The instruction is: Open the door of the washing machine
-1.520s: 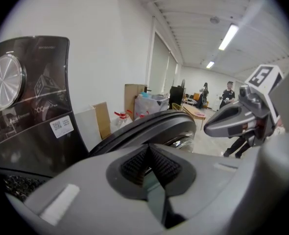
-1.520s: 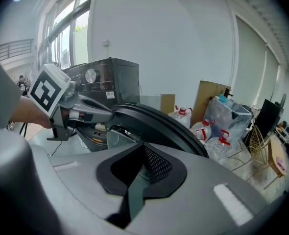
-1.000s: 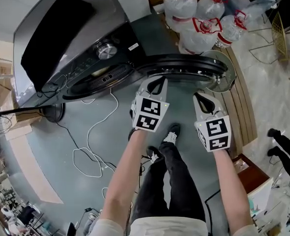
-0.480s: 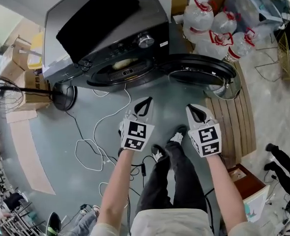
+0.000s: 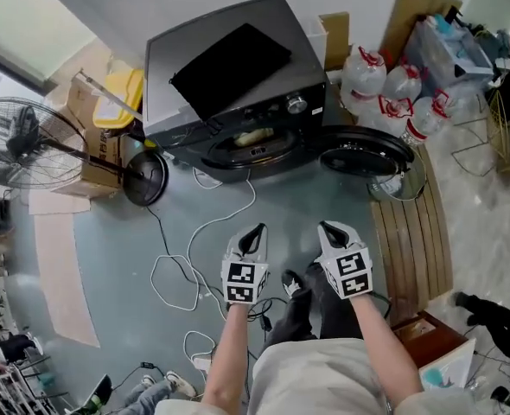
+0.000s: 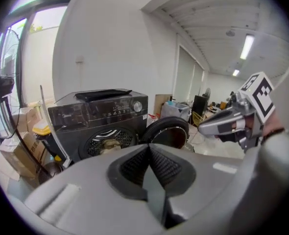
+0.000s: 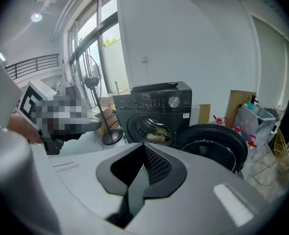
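Observation:
The dark washing machine (image 5: 229,80) stands at the back, its round door (image 5: 365,155) swung wide open to the right. Laundry shows inside the drum (image 5: 253,138). The machine (image 6: 98,119) and its open door (image 6: 168,131) lie ahead in the left gripper view, and the machine (image 7: 154,112) with its door (image 7: 214,143) likewise in the right gripper view. My left gripper (image 5: 253,231) and right gripper (image 5: 326,228) are both shut and hold nothing. They hang side by side over the floor, well back from the machine.
A standing fan (image 5: 39,145) and cardboard boxes (image 5: 95,158) are left of the machine. White cables (image 5: 186,258) trail over the floor. Water jugs (image 5: 393,89) stand at the right rear, a wooden slat board (image 5: 411,240) at the right.
Both grippers have drawn back from the open door and risen. The view has pulled away, so the whole machine now shows.

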The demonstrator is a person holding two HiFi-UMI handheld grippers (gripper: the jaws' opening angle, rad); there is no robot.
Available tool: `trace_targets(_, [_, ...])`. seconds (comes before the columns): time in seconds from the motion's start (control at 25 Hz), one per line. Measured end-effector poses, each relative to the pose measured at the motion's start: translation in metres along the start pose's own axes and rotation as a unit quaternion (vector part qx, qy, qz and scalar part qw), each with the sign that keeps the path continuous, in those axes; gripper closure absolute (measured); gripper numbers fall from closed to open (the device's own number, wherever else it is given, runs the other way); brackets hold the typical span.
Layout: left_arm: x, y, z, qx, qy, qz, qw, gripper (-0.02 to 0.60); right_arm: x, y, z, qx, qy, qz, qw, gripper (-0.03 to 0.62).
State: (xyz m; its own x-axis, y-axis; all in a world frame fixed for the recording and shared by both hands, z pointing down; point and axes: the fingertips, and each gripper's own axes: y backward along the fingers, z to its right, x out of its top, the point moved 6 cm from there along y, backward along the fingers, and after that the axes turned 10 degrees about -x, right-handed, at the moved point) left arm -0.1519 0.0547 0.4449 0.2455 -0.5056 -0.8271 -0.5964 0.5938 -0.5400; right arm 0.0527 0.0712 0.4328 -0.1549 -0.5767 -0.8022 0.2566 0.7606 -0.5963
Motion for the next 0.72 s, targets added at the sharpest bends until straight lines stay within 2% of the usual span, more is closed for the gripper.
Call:
trace_targets(0.12, [-0.004,0.033,0.011,0.014,0.039,0.020,0.9990,0.523,0.002,0.020,-0.021,0.001,-0.009,0.004,1.000,0.594])
trace_targets(0.24, [-0.004,0.061,0.022,0.021,0.057,0.029,0.9977,0.523,0.004,0.036,-0.039,0.002,-0.011,0.007,1.000,0.594])
trace_targets(0.48, [-0.003,0.096,0.024,0.045,0.067,0.045,0.9957,0.525,0.006,0.054,-0.063,0.030,-0.043,0.027,0.998,0.594])
trace_targets(0.6, [-0.002,0.101,0.026,0.047,0.063,0.048,0.9958,0.525,0.005,0.058,-0.064,0.035,-0.069,0.030,0.996,0.594])
trace_targets(0.72, [-0.006,0.105,0.026,0.046,0.060,0.047,0.9960,0.525,0.001,0.056,-0.074,0.037,-0.075,0.031,0.996,0.594])
